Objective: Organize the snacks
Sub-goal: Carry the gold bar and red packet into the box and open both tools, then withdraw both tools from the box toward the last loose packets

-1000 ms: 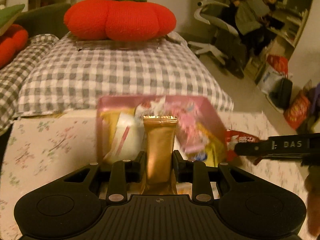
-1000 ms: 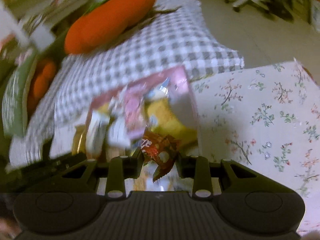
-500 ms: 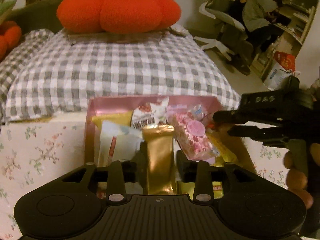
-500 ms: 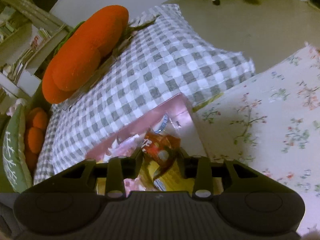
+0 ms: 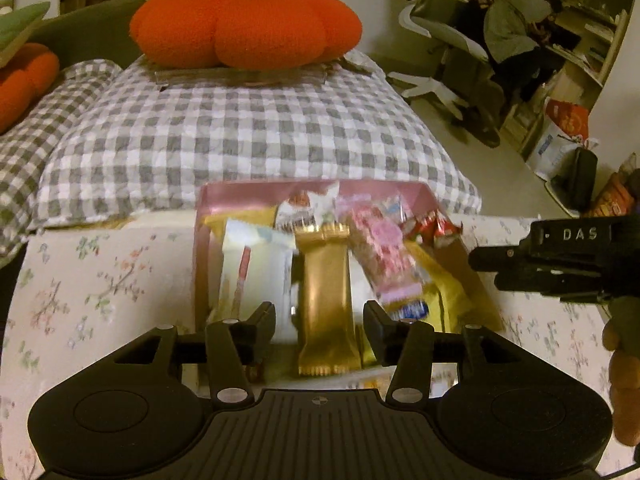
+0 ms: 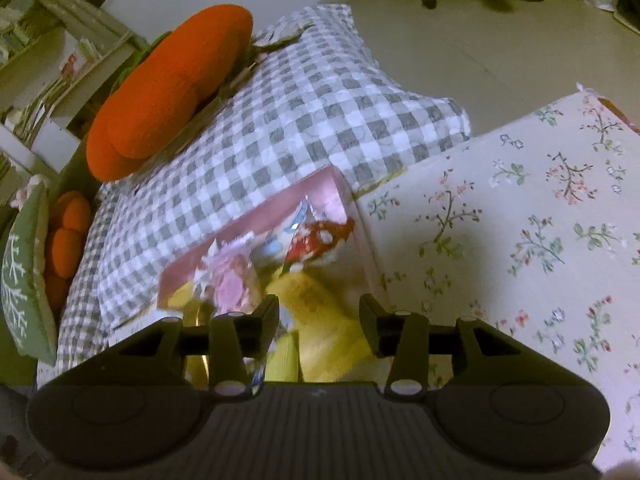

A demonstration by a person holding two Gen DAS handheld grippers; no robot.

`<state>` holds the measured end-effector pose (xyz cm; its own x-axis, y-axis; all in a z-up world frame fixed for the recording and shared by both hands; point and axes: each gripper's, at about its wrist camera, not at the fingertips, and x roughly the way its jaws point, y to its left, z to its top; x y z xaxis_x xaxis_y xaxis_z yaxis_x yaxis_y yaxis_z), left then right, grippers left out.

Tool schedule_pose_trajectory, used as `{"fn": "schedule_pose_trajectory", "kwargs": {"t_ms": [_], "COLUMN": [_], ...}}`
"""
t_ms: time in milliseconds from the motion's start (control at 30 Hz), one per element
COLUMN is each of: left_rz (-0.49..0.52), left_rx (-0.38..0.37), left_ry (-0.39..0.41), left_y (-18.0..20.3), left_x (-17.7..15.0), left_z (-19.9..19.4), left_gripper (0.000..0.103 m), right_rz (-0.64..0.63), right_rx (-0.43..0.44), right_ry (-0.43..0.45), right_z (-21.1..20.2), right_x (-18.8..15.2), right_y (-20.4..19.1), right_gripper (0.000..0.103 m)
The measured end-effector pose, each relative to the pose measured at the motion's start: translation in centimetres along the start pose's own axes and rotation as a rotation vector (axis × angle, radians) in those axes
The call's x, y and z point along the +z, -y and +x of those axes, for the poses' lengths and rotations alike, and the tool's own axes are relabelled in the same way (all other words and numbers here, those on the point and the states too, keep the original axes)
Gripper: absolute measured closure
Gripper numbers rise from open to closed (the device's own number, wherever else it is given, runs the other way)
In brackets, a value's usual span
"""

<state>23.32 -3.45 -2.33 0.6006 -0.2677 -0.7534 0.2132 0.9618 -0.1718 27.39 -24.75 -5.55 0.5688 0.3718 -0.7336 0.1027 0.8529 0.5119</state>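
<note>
A pink box (image 5: 312,190) sits on the floral table and holds several snack packets. My left gripper (image 5: 320,320) is open just above its near edge. A gold bar packet (image 5: 325,292) lies loose in the box between my spread fingers. A white packet (image 5: 256,276) and a pink packet (image 5: 380,252) flank it. My right gripper (image 6: 319,322) is open and empty over the box (image 6: 256,212). A red packet (image 6: 316,242) lies in the box's far corner; it also shows in the left wrist view (image 5: 434,226). The right gripper shows in the left wrist view (image 5: 496,268) at the box's right side.
A grey checked cushion (image 5: 240,132) lies behind the box with an orange pumpkin pillow (image 5: 244,28) on it. The floral tablecloth (image 6: 520,220) spreads right of the box. A person sits at a desk (image 5: 516,28) at the far right.
Both grippers have opened. The left let go of the gold bar into the box. The right dropped the red packet into the box's far corner and drew back to the right.
</note>
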Motion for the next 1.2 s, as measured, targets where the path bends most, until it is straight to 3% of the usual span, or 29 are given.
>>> {"fn": "schedule_pose_trajectory", "kwargs": {"t_ms": [233,500,667,1200], "left_rz": [0.002,-0.013,0.003,0.022], "left_rx": [-0.009,0.017,0.043,0.063], "left_ry": [-0.036,-0.11,-0.124,-0.143], "left_y": [0.5,1.2,1.5,3.5], "left_x": [-2.9,-6.2,-7.2,-8.0], "left_z": [-1.7,-0.5,0.1,1.8], "left_gripper": [0.048,0.043,0.034,0.023], "right_rz": [-0.152,-0.139,-0.137,-0.088], "right_rx": [-0.044,-0.144,-0.169,-0.186], "right_ry": [-0.085,-0.215,-0.267,-0.258], "right_z": [-1.4,-1.2,-1.3,-3.4], "right_x": [-2.4,-5.7,-8.0,-9.8], "right_y": [-2.2,-1.3,-0.5,1.1], "right_gripper": [0.041,0.04,0.032,0.026]}}
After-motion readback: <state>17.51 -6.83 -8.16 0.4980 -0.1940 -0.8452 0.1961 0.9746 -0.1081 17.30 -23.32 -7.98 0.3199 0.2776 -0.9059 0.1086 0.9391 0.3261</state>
